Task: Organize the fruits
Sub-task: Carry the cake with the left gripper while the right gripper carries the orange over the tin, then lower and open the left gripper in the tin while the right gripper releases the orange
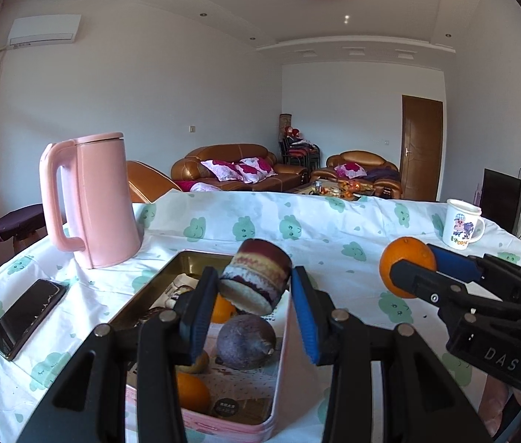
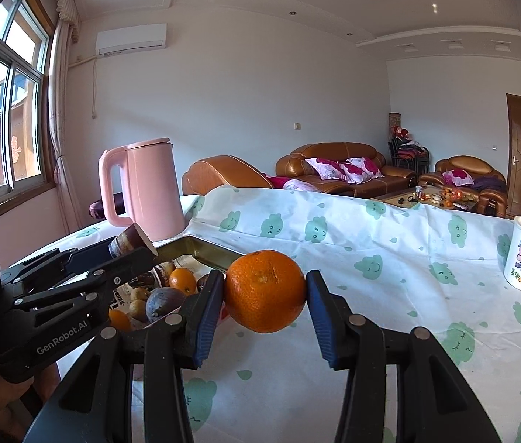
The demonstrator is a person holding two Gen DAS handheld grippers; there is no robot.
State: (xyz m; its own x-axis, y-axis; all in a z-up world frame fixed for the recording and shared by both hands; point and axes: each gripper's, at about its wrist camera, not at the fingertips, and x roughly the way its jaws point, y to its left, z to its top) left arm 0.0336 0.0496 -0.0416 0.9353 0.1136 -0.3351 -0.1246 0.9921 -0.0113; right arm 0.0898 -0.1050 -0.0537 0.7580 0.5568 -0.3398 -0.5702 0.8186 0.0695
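My left gripper (image 1: 255, 282) is shut on a layered cake roll (image 1: 256, 277) and holds it tilted above the pink tin box (image 1: 223, 422). The box holds a dark purple passion fruit (image 1: 245, 341), small oranges (image 1: 192, 391) and other small fruits. My right gripper (image 2: 264, 291) is shut on an orange (image 2: 264, 291), held above the tablecloth to the right of the box. In the left wrist view the right gripper (image 1: 413, 269) and the orange (image 1: 400, 254) show at the right. In the right wrist view the left gripper (image 2: 133, 249) with the cake roll (image 2: 129, 243) shows at the left over the box (image 2: 205, 249).
A pink kettle (image 1: 92, 199) stands at the table's back left. A black phone (image 1: 26, 317) lies at the left edge. A white cartoon mug (image 1: 461, 223) stands at the far right. The cloud-print tablecloth (image 1: 334, 236) covers the table.
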